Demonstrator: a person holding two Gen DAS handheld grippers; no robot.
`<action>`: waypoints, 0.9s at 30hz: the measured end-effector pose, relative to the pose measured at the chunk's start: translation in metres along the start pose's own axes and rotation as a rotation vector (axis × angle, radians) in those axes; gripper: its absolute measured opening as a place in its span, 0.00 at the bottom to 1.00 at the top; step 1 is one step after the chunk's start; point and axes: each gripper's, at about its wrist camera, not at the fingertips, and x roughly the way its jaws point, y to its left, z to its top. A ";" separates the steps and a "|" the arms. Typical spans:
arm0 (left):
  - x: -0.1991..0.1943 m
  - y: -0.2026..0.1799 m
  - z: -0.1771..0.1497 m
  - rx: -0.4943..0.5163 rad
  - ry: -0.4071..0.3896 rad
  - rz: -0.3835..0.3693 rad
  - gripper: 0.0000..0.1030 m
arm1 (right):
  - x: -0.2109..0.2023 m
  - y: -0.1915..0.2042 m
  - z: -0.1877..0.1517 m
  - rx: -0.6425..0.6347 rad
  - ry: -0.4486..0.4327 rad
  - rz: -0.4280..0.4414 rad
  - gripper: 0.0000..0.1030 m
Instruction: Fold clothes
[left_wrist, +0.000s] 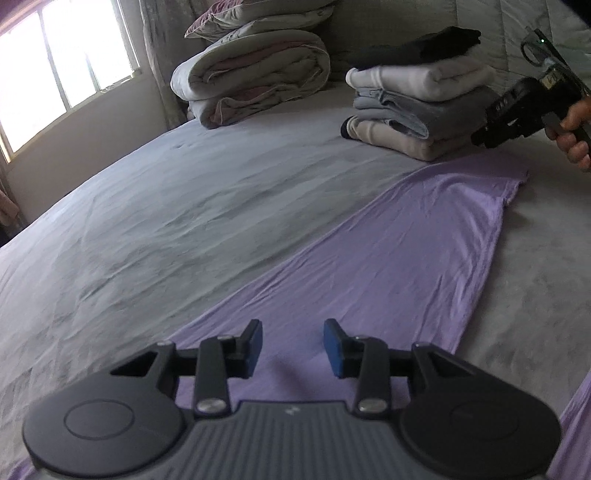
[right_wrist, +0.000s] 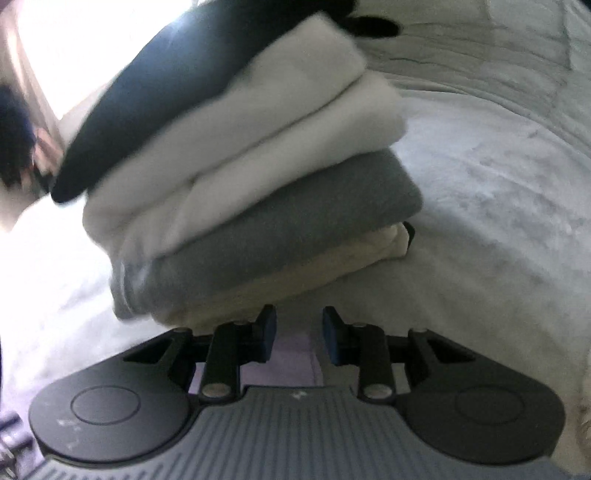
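Observation:
A lilac garment (left_wrist: 388, 258) lies flat on the grey bed (left_wrist: 166, 221) as a long narrow strip, running from the near edge to the far right. My left gripper (left_wrist: 293, 332) hovers over its near end, open, with nothing between the blue pads. At the strip's far end a hand (left_wrist: 572, 125) holds the other tool's black body (left_wrist: 524, 103). In the right wrist view my right gripper (right_wrist: 299, 321) is open just above a bit of the lilac fabric (right_wrist: 291, 354), with nothing between its pads.
A stack of folded clothes (left_wrist: 413, 107), dark on white on grey on beige, sits just beyond the strip's far end and fills the right wrist view (right_wrist: 258, 184). Rolled duvets (left_wrist: 251, 81) lie at the headboard. A window (left_wrist: 55, 62) is on the left.

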 end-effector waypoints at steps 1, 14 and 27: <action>0.001 0.001 0.000 -0.005 0.000 -0.001 0.36 | 0.000 0.004 -0.003 -0.036 0.002 -0.008 0.31; 0.003 -0.001 -0.001 -0.017 0.001 0.005 0.36 | -0.011 0.030 -0.017 -0.239 -0.175 -0.106 0.01; -0.020 0.000 0.000 -0.126 -0.037 -0.010 0.39 | -0.023 0.040 -0.034 -0.214 -0.166 -0.127 0.17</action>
